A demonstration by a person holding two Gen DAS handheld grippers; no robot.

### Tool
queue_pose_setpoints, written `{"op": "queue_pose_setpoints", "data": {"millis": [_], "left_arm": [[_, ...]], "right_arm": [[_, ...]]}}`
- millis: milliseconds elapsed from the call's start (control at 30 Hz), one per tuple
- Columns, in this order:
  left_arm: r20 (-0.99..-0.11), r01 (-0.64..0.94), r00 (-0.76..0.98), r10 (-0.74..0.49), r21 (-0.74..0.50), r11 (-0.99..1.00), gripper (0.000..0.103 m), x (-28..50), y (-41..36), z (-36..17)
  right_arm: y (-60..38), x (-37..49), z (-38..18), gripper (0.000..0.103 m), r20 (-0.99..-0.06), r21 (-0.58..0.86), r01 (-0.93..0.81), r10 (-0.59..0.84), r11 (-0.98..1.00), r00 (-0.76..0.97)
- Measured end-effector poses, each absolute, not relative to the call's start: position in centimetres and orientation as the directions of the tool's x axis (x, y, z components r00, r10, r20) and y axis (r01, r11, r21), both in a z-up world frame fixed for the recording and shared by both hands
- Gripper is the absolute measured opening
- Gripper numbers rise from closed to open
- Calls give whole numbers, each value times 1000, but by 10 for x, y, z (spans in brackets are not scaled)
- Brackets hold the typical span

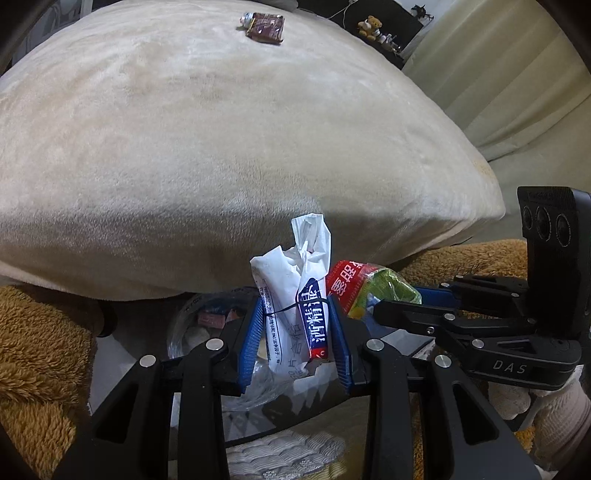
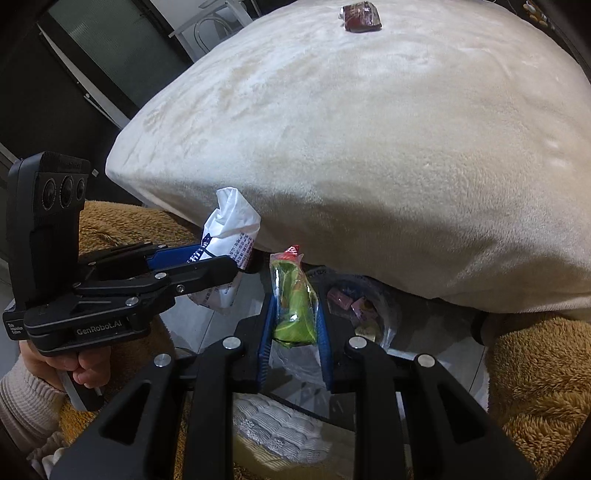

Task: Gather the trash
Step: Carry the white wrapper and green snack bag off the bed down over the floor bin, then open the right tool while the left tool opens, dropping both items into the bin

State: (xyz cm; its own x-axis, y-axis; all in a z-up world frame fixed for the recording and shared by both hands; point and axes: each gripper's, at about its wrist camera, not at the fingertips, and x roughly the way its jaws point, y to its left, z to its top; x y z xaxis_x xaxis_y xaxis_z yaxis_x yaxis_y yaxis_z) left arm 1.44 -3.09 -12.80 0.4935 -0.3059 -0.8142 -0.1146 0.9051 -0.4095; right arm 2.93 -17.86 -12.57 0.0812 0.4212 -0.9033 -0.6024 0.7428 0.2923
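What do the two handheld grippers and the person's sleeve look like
Both grippers are black plastic linkages with silver rivets and ribbed blue finger pads. The right gripper carries white "DAS" lettering and a black camera block with three round lenses. The left gripper has the same block and reads "GenRobot.AI". No cables show. The left hand comes out of a cream ribbed knit sleeve.

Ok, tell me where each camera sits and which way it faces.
Left wrist: behind the left gripper, tilted down past its white wrapper towards the cushion; right gripper beside it.
Right wrist: behind the right gripper, tilted down past its green wrapper; a hand shows.
Shared: cushion, brown packet, both wrappers.
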Motion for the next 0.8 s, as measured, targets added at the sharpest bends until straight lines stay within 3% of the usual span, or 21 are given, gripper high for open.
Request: {"op": "queue_pose_setpoints", "data": {"millis": [467, 800], "left_arm": [[-903, -191, 300, -306, -371, 909, 34, 22, -29, -178], [-931, -217, 215, -294, -339, 915, 34, 23, -33, -192]], "right_arm": [[-165, 44, -172, 23, -959, 269, -517, 278, 813, -62], [-163, 49, -182, 24, -960, 279, -469, 262, 838, -102]]}}
